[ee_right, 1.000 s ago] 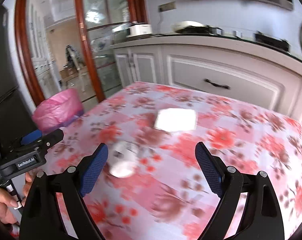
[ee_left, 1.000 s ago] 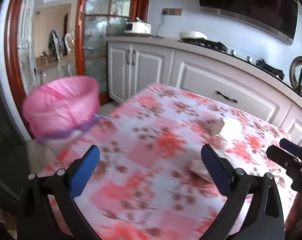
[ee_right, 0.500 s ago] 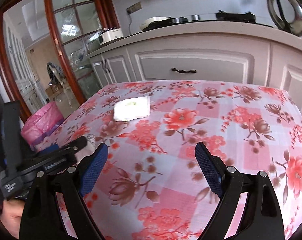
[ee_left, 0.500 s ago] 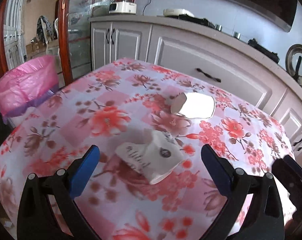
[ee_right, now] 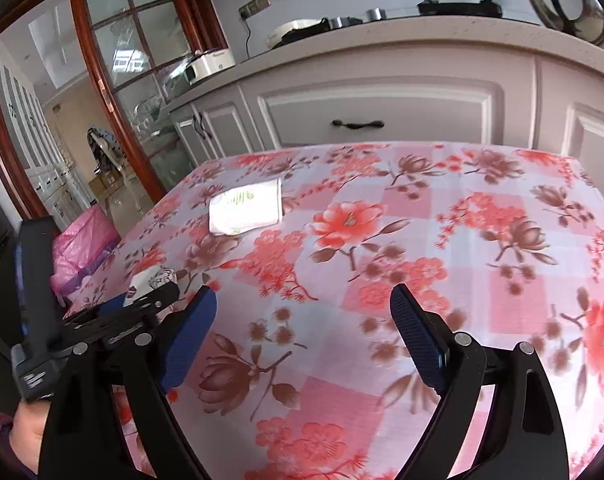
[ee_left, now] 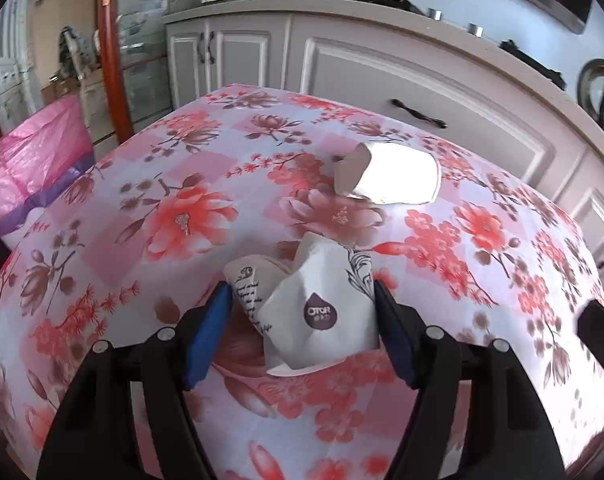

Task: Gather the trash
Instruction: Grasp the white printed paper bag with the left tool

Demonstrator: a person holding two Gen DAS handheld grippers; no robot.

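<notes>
Closing in on a crushed paper cup [ee_left: 318,312], the left gripper [ee_left: 302,300] has its two blue pads on each side of it, and the jaws are coming together right now. The cup lies on its side on the near part of the table with the flowery cloth [ee_left: 174,216]. The left pad looks like it is just touching the cup's edge and the right pad is right beside it, but I cannot tell that they are squeezing it yet. To do this step well, I think the hand should stay low and hold steady until both pads press the paper. The cup is soft and bent, so a slow, gentle squeeze should work; a hard one may only squash it flatter or make it slide out. A second piece of trash, a flat white packet [ee_left: 390,178], lies farther away on the cloth, well apart from the cup. It can wait. The bin with the pink bag [ee_left: 30,160] stands off the far left side of the table, so after a good grip the cup needs to be lifted clear and carried left. The right gripper [ee_right: 302,320] has its jaws wide with nothing between them, and it hangs over bare cloth to the right of the left one.
</notes>
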